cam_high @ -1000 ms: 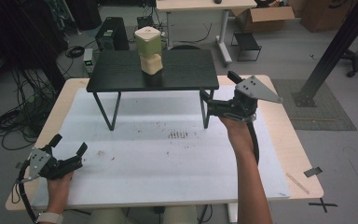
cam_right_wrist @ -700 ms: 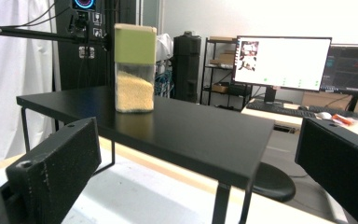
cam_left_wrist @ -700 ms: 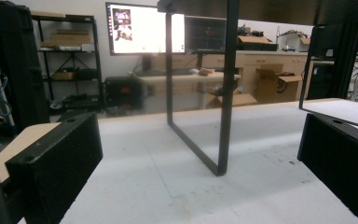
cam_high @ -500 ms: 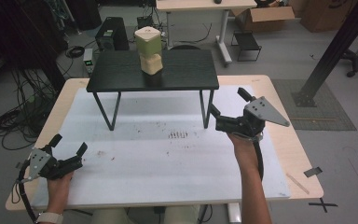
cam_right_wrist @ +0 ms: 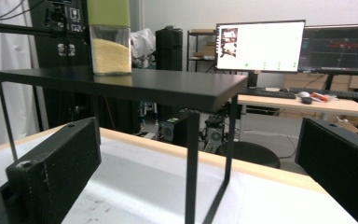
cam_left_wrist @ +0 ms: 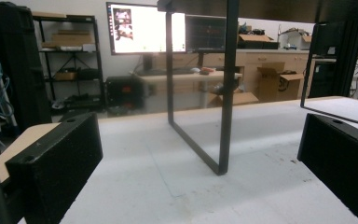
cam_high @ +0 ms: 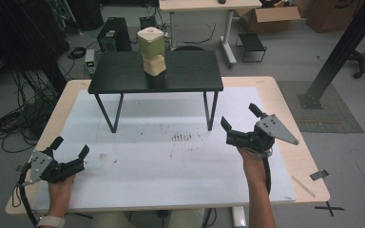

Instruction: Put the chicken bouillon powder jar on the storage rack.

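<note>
Both tools, left tool (cam_high: 70, 155) and right tool (cam_high: 240, 118), wait wide open and empty; probably next is reaching the container (cam_high: 153, 51) on the shelf (cam_high: 123, 78).

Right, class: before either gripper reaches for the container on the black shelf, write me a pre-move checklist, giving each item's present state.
1. Left gripper open, nothing between its jaws: ok.
2. Right gripper open, nothing between its jaws: ok.
3. Container upright on the black shelf, well in from the edges: ok.
4. Lid of the container seated firmly: cannot tell.
5. White mat between the grippers and the shelf free of objects: ok.
6. Right gripper clear of the shelf's front right leg: ok, it is apart from it.
</note>
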`<state>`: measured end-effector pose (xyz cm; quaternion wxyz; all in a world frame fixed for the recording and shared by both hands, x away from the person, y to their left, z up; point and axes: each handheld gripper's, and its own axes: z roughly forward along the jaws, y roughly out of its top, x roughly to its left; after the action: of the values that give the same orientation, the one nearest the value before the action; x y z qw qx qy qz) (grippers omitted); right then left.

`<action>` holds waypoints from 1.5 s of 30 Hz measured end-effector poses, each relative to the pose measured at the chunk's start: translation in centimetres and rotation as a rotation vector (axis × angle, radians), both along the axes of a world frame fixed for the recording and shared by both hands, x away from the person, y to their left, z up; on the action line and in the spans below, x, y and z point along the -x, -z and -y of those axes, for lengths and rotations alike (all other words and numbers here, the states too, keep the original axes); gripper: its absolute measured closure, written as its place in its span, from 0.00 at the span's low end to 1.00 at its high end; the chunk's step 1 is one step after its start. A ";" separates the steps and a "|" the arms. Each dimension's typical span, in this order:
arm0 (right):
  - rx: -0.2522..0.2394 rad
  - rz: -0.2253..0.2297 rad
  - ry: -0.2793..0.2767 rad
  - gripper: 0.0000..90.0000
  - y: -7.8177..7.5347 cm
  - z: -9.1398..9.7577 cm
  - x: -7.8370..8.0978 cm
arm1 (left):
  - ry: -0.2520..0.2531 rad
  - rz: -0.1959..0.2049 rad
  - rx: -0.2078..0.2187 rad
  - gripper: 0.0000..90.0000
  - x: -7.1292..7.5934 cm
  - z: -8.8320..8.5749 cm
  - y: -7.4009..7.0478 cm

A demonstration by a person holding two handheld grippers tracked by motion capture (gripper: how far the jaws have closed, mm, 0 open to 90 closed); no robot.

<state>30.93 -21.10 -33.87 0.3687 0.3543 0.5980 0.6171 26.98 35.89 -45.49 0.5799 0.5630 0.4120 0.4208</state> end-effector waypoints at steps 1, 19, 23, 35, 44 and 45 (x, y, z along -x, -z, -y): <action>-0.002 -0.001 0.006 0.00 0.3 0.2 0.1 | 0.000 0.000 0.000 0.00 0.0 0.0 0.0; -0.047 -0.083 0.099 0.00 6.8 2.6 0.8 | -0.002 -0.005 -0.010 0.00 -0.1 0.1 0.0; -0.071 -0.109 0.125 0.00 8.5 3.0 0.9 | -0.002 -0.007 -0.012 0.00 -0.1 0.2 0.0; -0.022 -0.094 0.228 0.00 11.0 3.3 2.2 | -0.004 -0.006 -0.013 0.00 -0.1 0.2 0.0; 0.041 -0.006 0.259 0.00 11.6 2.6 3.2 | -0.006 -0.003 -0.009 0.00 0.0 0.1 0.0; 0.041 -0.005 0.261 0.00 11.6 2.6 3.2 | -0.006 -0.003 -0.008 0.00 0.0 0.1 0.0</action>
<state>27.72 -23.66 -45.47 0.4513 0.4231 0.5605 0.5506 27.01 35.76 -45.48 0.5754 0.5648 0.4130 0.4234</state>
